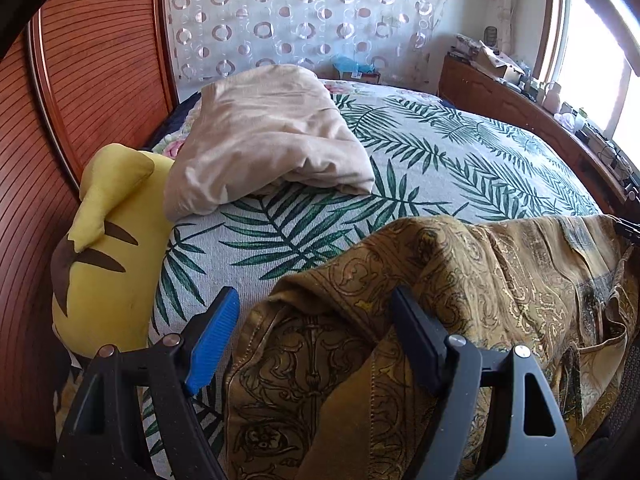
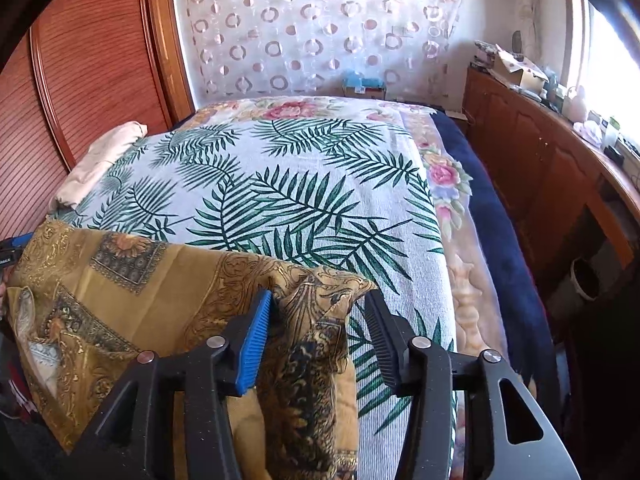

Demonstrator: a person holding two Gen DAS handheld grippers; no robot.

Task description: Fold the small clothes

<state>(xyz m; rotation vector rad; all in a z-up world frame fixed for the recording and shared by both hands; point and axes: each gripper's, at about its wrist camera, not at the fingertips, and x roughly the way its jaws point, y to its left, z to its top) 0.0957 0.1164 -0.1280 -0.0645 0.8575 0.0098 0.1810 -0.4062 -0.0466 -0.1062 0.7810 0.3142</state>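
A mustard-gold garment with dark baroque print [image 1: 460, 280] lies bunched at the near edge of the bed; it also shows in the right wrist view [image 2: 132, 292]. My left gripper [image 1: 316, 320] is open, its jaws wide apart around the garment's left end, with cloth rising between the fingers. My right gripper [image 2: 320, 316] is open, its jaws on either side of a raised fold at the garment's right end. Neither pad pair presses the cloth together. The left gripper's blue tip [image 2: 16, 242] peeks in at the right wrist view's left edge.
The bed has a palm-leaf cover [image 1: 460, 168]. A folded beige blanket [image 1: 264, 136] and a yellow plush toy [image 1: 108, 248] lie at the left near the wooden headboard [image 1: 92, 64]. A cluttered wooden cabinet [image 2: 552, 168] runs along the right under the window.
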